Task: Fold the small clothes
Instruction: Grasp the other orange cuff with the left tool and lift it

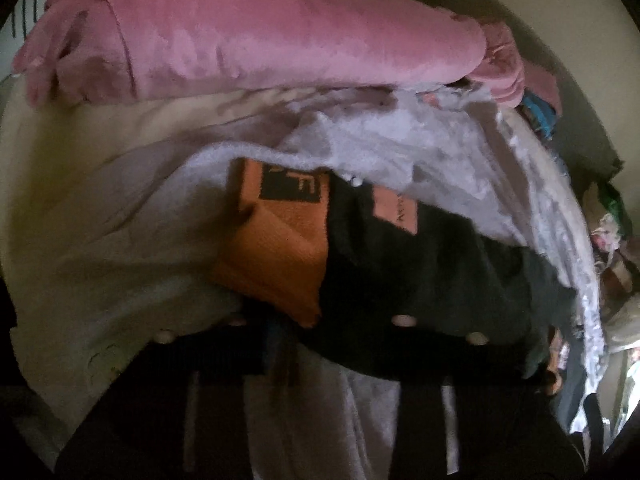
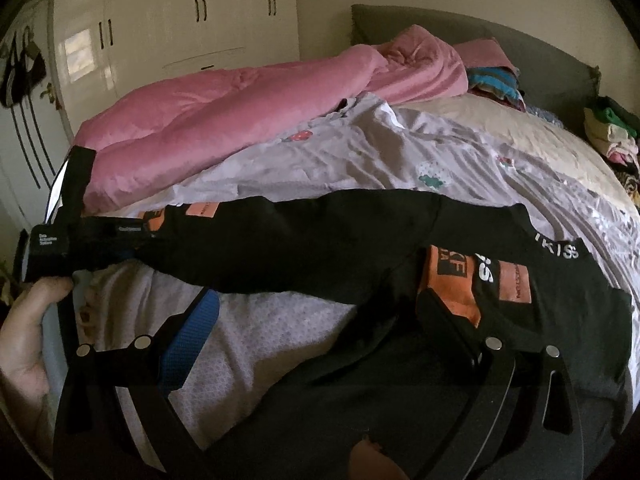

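On the bed (image 2: pixel 500 144), the black garment (image 2: pixel 320 240) with orange patches lies stretched from nine to three o'clock over the printed sheet (image 2: pixel 360 160). The left gripper (image 2: pixel 132 236) at nine o'clock has its fingers pinched on one end. The right gripper (image 2: pixel 316 332) stands with fingers wide, the right finger (image 2: pixel 444 316) at the orange patch (image 2: pixel 452 284).

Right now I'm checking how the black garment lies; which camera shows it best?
The right wrist view: the black garment stretches across the bed there, both orange patches visible. The left wrist view shows only a blurred close-up of one end.
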Available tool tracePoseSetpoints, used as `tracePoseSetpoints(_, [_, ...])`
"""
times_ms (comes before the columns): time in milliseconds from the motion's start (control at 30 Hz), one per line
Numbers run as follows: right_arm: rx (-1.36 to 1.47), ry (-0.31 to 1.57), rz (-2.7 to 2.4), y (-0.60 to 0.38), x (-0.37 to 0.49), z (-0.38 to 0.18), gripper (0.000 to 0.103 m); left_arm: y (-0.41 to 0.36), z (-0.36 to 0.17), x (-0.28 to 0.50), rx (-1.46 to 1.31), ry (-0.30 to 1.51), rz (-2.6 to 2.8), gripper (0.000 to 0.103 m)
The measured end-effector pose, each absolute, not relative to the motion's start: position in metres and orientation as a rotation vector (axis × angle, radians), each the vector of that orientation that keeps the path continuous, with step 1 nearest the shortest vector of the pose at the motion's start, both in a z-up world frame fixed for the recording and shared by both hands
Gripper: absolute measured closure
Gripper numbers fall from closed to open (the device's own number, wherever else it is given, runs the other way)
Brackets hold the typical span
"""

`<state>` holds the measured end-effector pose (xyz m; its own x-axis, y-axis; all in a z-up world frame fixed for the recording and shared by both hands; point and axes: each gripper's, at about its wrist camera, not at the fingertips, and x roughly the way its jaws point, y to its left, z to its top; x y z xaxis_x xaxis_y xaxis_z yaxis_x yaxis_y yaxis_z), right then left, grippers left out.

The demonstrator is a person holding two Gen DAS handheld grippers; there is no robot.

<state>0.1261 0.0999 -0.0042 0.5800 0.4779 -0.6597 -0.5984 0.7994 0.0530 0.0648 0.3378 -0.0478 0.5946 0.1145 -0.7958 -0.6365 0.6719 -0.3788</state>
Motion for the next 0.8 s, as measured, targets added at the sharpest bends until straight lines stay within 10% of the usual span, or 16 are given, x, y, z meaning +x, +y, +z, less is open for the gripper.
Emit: tracePoseSetpoints(800, [0.019, 0.667, 0.427, -0.033, 0.131, 0.021, 0.005, 0.241, 0.065, 0.083, -0.438, 0.595, 0.275, 0.097])
